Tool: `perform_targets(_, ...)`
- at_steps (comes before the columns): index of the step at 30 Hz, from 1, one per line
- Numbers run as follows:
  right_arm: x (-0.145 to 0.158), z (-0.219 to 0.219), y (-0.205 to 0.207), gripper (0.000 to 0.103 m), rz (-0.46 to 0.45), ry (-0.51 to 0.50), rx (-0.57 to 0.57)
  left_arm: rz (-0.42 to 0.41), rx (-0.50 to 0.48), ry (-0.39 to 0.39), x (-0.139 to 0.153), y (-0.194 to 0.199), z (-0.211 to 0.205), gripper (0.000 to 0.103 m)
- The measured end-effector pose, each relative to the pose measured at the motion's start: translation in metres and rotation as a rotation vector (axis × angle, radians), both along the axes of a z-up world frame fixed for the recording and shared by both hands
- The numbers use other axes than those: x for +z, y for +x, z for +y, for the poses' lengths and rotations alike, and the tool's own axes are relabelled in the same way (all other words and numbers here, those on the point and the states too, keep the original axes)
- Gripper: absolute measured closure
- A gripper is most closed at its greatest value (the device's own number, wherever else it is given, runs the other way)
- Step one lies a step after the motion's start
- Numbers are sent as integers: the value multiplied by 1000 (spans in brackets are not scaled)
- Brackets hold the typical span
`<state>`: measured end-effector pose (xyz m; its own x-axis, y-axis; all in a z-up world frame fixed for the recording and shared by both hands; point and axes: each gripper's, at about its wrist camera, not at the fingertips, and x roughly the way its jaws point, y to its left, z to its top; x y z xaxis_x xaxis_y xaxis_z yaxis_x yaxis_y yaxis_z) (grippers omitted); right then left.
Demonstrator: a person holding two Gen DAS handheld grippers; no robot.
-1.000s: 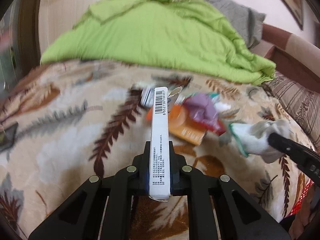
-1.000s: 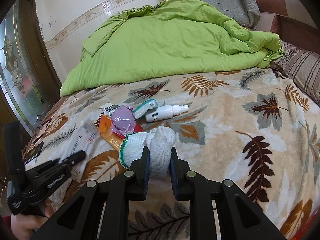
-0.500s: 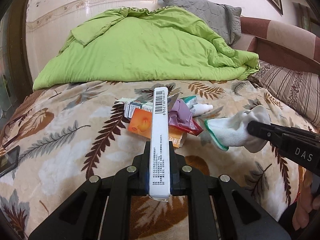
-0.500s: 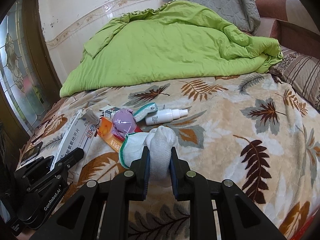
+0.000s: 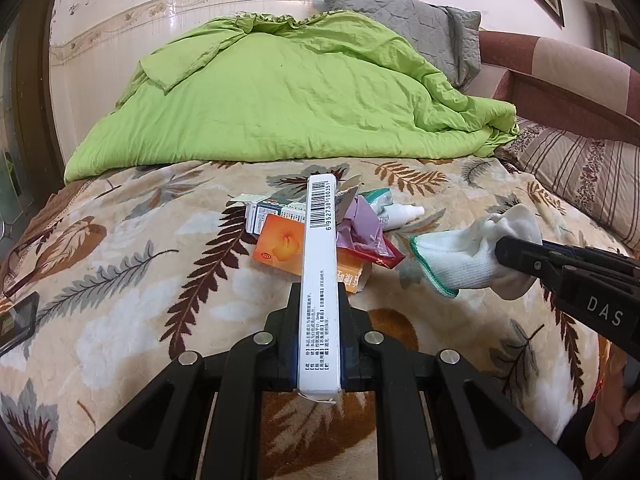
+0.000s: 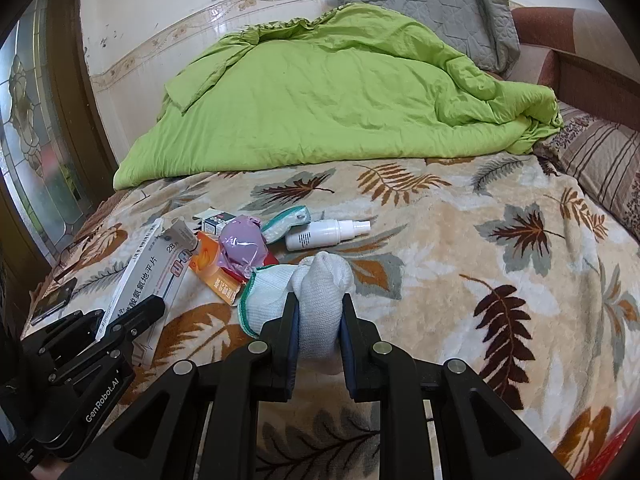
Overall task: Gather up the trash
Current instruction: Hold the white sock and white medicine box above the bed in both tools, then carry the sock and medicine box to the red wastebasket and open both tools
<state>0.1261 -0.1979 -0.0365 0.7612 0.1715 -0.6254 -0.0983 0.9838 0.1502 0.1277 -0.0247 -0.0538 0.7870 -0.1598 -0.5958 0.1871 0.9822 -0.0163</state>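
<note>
My left gripper (image 5: 318, 292) is shut on a long white medicine box (image 5: 320, 240), held edge-up above the leaf-patterned blanket (image 5: 140, 300). In the right wrist view the same box (image 6: 152, 268) shows its printed face, pinched by the left gripper (image 6: 148, 312). My right gripper (image 6: 318, 300) is shut on a white knit glove with a green cuff (image 6: 320, 276), lifted just off the bed; the glove (image 5: 468, 252) hangs right of the box. Beyond both lies a pile: an orange box (image 5: 280, 244), a purple wrapper (image 5: 360, 228), a small white carton (image 5: 268, 212), a teal packet (image 6: 286, 222) and a white spray bottle (image 6: 324, 234).
A crumpled green quilt (image 5: 288, 92) and a grey pillow (image 5: 400, 28) fill the far side of the bed. A striped pillow (image 5: 580, 172) lies at the right. A dark phone (image 5: 18, 320) and glasses (image 5: 24, 264) rest near the left edge. A person's hand (image 5: 608, 420) is at the lower right.
The left gripper has rolled level and shifted a little toward the pile with the white box still in it. The right gripper and glove have stayed put.
</note>
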Motion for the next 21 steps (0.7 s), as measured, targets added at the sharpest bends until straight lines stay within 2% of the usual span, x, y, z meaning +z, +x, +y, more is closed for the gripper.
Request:
perform_targets(14, 1, 1, -1, 83, -12, -23, -11, 2, -17, -2, 2, -5, -6, 91)
perform_targets(21, 17, -25, -19, 83, -32, 79, -54, 4, -64, -36, 14, -25, -16, 91)
